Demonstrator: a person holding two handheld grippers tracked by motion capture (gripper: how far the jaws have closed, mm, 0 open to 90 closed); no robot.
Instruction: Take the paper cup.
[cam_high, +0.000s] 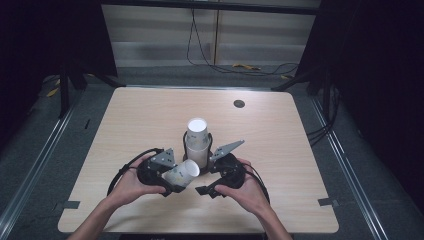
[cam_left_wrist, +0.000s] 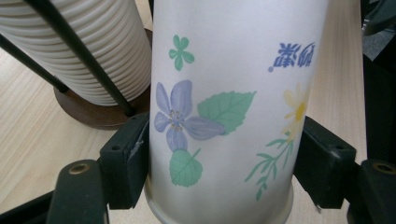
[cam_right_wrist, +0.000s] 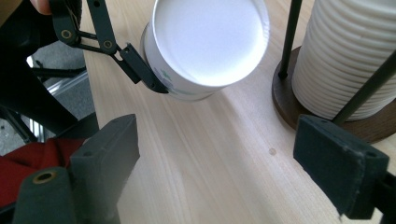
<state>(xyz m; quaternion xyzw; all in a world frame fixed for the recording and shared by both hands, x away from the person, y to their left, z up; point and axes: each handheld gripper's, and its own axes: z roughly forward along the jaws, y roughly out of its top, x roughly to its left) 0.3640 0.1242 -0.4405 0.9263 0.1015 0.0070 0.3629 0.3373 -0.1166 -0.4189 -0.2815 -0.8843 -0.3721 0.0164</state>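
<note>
Overhead, pale wooden table (cam_high: 140, 115), grey floor (cam_high: 75, 100), dark surroundings

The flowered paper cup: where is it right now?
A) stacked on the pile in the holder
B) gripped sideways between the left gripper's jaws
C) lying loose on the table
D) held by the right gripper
B: the left gripper has both pads pressed on the walls of the flowered paper cup, which is tipped on its side beside the stack of cups; the right gripper stands open with nothing between its jaws.
</note>
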